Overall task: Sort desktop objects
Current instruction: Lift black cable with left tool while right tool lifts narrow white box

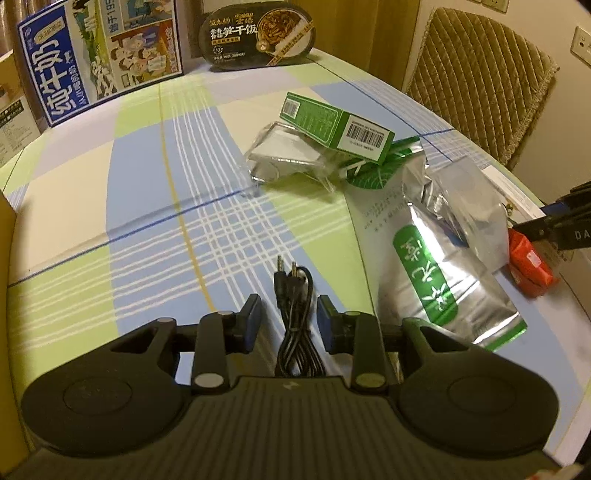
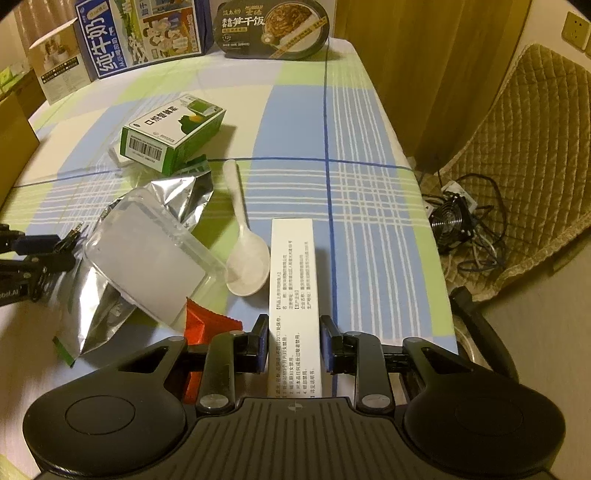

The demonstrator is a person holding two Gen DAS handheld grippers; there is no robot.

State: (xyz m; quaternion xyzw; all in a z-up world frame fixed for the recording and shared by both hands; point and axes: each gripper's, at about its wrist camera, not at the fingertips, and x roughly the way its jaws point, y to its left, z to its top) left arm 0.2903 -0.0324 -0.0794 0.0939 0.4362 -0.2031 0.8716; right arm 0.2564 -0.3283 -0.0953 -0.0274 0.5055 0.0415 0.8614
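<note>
Left claw (image 1: 289,321): jaws standing narrowly apart, a coiled black audio cable (image 1: 295,314) lying between the pads with a small gap showing on each side; not pressing on it. The cable's two plugs are pointing away from the claw, over the checked tabletop (image 1: 147,206).

Right claw (image 2: 293,341): jaws narrow, straddling a long white box (image 2: 293,280) printed with text. The box is running lengthwise from under the claw outward. The pads are sitting right at its long edges; I cannot tell whether they are pressing.

Places relative to the white box:
- white plastic spoon (image 2: 245,258) lying just beside its left edge, bowl toward the claw.
- red packet (image 2: 201,325) lying left of the near end, partly under the clear plastic tray (image 2: 147,258).
- silver foil pouch (image 2: 177,195) lying beyond and under that tray.
- green carton (image 2: 173,134) lying farther off to the left, beyond the pouch.
- blue milk box (image 2: 136,33) and dark instant-rice bowl (image 2: 273,29) standing at the far edge of the tabletop.

In the left wrist view, a second silver pouch with a green label (image 1: 428,266) is lying just right of the cable.
</note>
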